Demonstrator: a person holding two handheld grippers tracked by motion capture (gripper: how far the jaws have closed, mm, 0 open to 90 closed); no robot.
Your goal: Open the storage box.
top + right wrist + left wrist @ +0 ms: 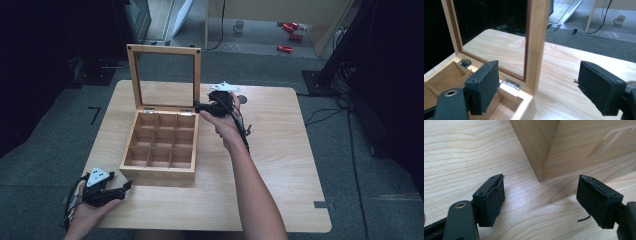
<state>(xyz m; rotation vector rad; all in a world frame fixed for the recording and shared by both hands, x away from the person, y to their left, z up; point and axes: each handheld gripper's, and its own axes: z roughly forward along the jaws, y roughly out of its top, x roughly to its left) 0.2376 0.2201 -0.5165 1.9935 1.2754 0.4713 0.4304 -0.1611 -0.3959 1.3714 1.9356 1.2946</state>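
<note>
A: State the position of the box (pixel 160 145).

B: The box sits on the desk (pixel 280 150), left of centre. Its lid (pixel 165 75) stands upright on the rear hinges, so all nine compartments are exposed. They appear empty.

A: State of the right tongs (pixel 204 106)?

B: Apart. In the right gripper view the lid's right frame post (pixel 535 47) stands between the pads (pixel 486 85), but neither pad presses on it. My judgement: with the lid balanced upright by itself, no grip is needed there.

A: Right hand (pixel 222 122) pose?

B: The forearm reaches diagonally across the desk. The hand is at the box's rear right corner, with the tongs pointing left towards the lid's post.

A: State of the left tongs (pixel 127 185)?

B: Apart, clamped on nothing. In the left gripper view the box's front corner (pixel 540 173) lies just ahead, between the pads' lines but clear of both.

A: Left hand (pixel 90 207) pose?

B: It is low at the desk's near-left edge, with the tongs pointing right at the corner. It is likely parked there, ready to steady the box.
</note>
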